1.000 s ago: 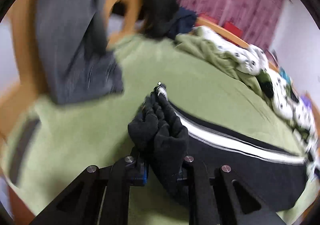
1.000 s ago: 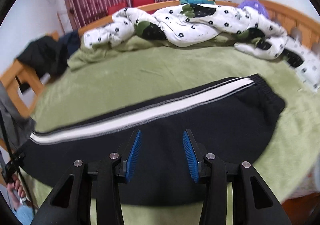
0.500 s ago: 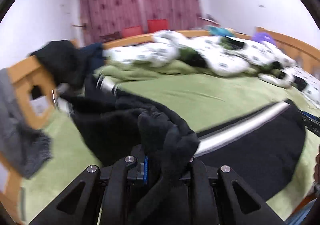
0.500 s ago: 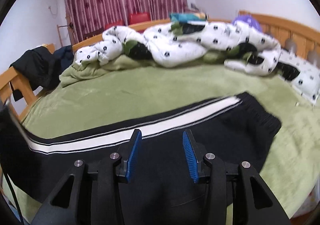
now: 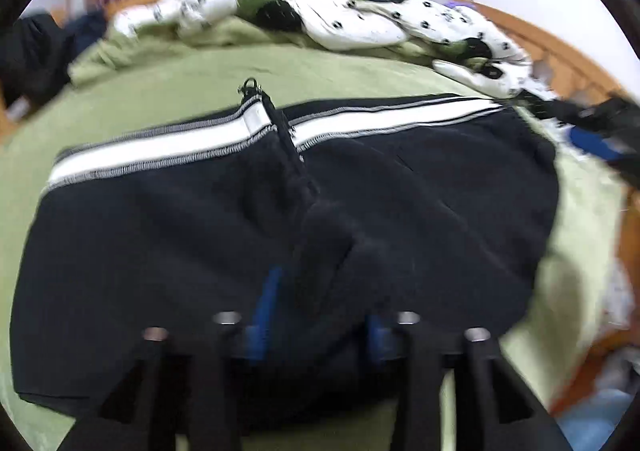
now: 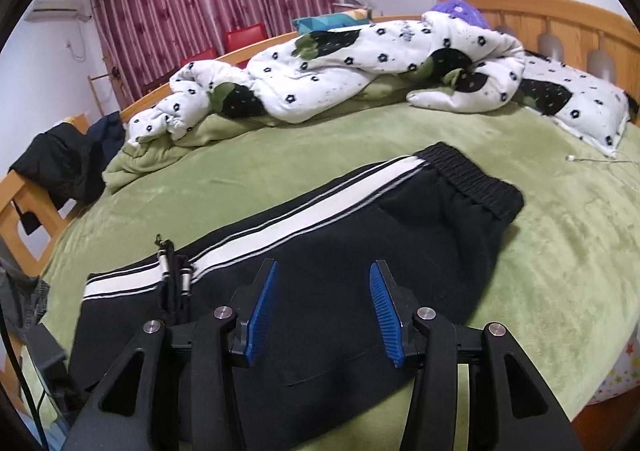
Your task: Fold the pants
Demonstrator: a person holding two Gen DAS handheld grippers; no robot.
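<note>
Black pants (image 6: 360, 251) with a white side stripe lie on the green bed, folded over once so the leg cuff (image 6: 174, 271) rests on the thigh part. The elastic waistband (image 6: 476, 179) is at the right. My right gripper (image 6: 320, 307) is open and empty, just above the near edge of the pants. In the left wrist view the pants (image 5: 160, 243) fill the middle. My left gripper (image 5: 320, 315) holds bunched black cuff fabric (image 5: 332, 235) between its blue pads, low over the folded pants. The right gripper shows at that view's right edge (image 5: 600, 135).
A white flowered duvet (image 6: 360, 63) and green blanket (image 6: 160, 155) are heaped along the far side of the bed. Dark clothes (image 6: 60, 163) hang on the wooden bed frame at left. A pillow (image 6: 580, 107) and a white cable (image 6: 596, 159) lie at right.
My left gripper has carried the leg cuff from the far left across and down onto the upper pants, folding them in half. My right gripper has stayed open over the near edge.
</note>
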